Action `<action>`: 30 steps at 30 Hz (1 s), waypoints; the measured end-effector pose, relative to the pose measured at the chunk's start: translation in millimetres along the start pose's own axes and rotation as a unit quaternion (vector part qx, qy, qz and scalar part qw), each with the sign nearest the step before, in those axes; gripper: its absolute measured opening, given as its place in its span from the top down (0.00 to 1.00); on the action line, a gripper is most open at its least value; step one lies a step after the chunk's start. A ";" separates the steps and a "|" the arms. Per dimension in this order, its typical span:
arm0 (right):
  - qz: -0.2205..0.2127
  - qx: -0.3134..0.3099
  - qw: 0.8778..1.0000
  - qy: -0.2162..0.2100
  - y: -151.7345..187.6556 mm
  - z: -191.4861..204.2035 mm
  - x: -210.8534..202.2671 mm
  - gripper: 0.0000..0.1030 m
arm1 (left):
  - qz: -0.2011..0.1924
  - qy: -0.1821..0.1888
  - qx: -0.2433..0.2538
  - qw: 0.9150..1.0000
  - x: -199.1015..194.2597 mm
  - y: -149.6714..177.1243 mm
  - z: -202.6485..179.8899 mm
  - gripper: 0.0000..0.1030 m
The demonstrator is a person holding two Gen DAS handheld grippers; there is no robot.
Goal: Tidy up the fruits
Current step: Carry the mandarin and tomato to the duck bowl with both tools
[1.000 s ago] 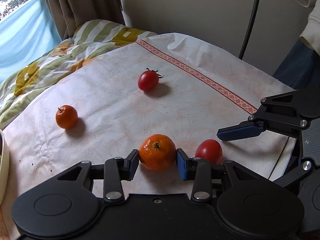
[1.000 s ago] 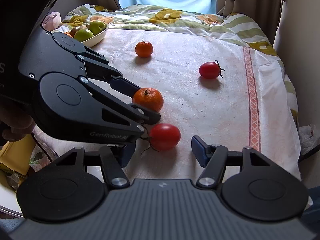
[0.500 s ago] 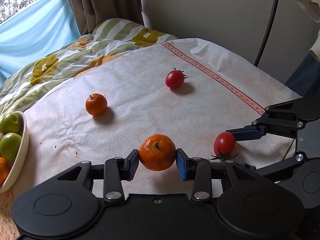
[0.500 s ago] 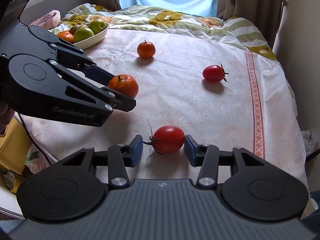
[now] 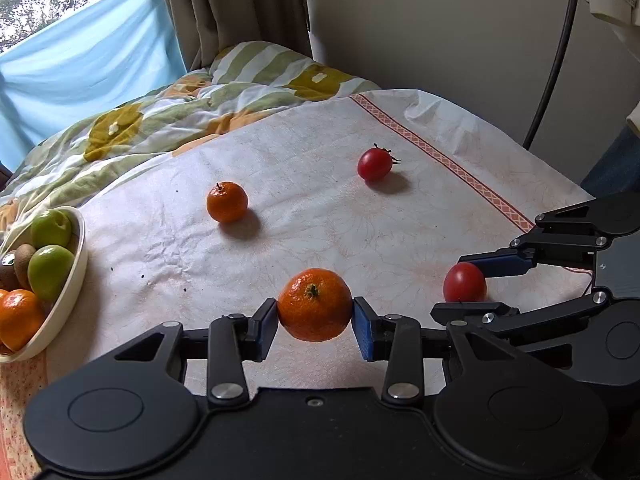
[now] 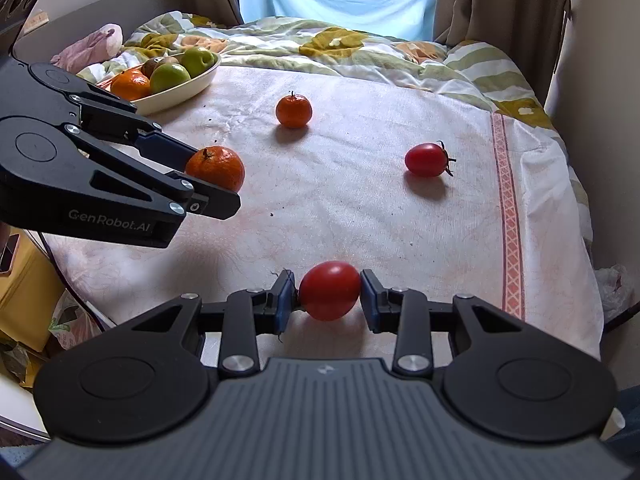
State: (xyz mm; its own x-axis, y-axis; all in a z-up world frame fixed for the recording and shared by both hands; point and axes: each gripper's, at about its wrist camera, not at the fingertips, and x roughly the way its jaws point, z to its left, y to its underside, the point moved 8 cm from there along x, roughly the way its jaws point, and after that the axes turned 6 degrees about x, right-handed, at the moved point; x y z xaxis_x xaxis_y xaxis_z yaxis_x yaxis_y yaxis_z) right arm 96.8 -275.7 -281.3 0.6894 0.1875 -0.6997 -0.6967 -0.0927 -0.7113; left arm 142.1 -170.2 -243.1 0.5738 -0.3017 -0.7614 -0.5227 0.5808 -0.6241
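My left gripper (image 5: pixel 315 322) is shut on a large mandarin (image 5: pixel 315 305) and holds it above the cloth; it also shows in the right wrist view (image 6: pixel 216 168). My right gripper (image 6: pixel 329 300) is shut on a red tomato (image 6: pixel 329 290), also seen in the left wrist view (image 5: pixel 464 282). A smaller mandarin (image 5: pixel 227 202) (image 6: pixel 293 110) and a second tomato (image 5: pixel 374 164) (image 6: pixel 426 159) lie on the white cloth further out. A cream fruit bowl (image 5: pixel 76 276) (image 6: pixel 180 90) at the left holds green apples, kiwis and a mandarin.
The fruit lies on a white cloth with a red patterned border (image 6: pixel 506 208) spread over a bed. A floral quilt (image 6: pixel 320 46) is bunched at the far side by the window curtain. A wall and a black cable (image 5: pixel 554 64) are at the right.
My left gripper has lifted the large mandarin and swung toward the bowl, which came into view. My right gripper closed on the near tomato and raised it slightly.
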 end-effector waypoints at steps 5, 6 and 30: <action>-0.009 -0.009 1.000 -0.005 -11.8 5.7 -7.7 0.51 | -0.008 -0.019 -0.019 1.000 -16.2 -0.8 14.5 0.57; -0.011 -0.012 1.000 -0.007 -16.3 7.5 -9.7 0.51 | -0.010 -0.024 -0.025 0.999 -20.5 -1.1 18.8 0.57; -0.049 -0.060 0.994 -0.080 -174.1 122.2 3.3 0.51 | -0.032 -0.116 -0.205 0.971 -101.6 18.4 193.7 0.57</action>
State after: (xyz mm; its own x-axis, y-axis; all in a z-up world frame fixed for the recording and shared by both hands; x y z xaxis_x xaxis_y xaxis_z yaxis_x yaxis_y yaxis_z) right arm 196.1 -139.4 -151.6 0.7061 0.3528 -0.6139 -0.5927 -0.1798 -0.7851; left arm 196.3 17.6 -143.2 0.7150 -0.1207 -0.6886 -0.6616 0.2015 -0.7223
